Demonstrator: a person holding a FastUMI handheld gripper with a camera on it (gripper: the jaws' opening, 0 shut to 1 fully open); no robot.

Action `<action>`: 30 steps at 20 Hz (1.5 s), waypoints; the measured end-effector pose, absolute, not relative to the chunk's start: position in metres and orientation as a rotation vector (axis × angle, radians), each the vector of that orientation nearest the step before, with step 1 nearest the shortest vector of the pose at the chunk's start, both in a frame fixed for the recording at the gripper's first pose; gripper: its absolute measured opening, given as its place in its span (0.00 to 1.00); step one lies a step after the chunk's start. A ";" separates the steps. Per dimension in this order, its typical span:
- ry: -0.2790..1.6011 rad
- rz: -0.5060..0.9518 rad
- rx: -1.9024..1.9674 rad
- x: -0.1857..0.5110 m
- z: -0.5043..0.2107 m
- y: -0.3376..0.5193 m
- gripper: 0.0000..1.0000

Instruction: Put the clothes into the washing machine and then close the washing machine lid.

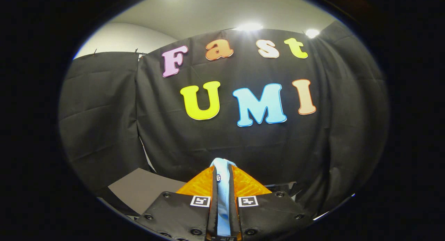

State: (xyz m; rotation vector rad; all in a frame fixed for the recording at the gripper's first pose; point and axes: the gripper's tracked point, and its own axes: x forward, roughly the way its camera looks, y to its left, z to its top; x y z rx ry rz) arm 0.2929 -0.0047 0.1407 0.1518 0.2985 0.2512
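Note:
A light blue garment (pixel 222 192) with a small button is pinched between my two fingers, its fold sticking out a little past the fingertips. My gripper (pixel 222 171) is shut on it and held high, pointing at the black cloth wall (pixel 243 143). The rest of the garment hangs out of sight below the fingers.
A grey flat surface (pixel 142 189) lies low to the left of the fingers, at the foot of the cloth wall. A pale wall and ceiling with bright lights (pixel 248 26) rise above the cloth.

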 end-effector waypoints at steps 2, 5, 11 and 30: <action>0.323 0.237 0.165 0.296 0.121 -0.015 0.15; 0.363 0.218 0.180 0.300 0.086 -0.027 0.15; 0.457 0.196 0.186 0.308 0.004 -0.033 0.15; 0.803 0.093 0.073 0.343 -0.208 -0.043 0.16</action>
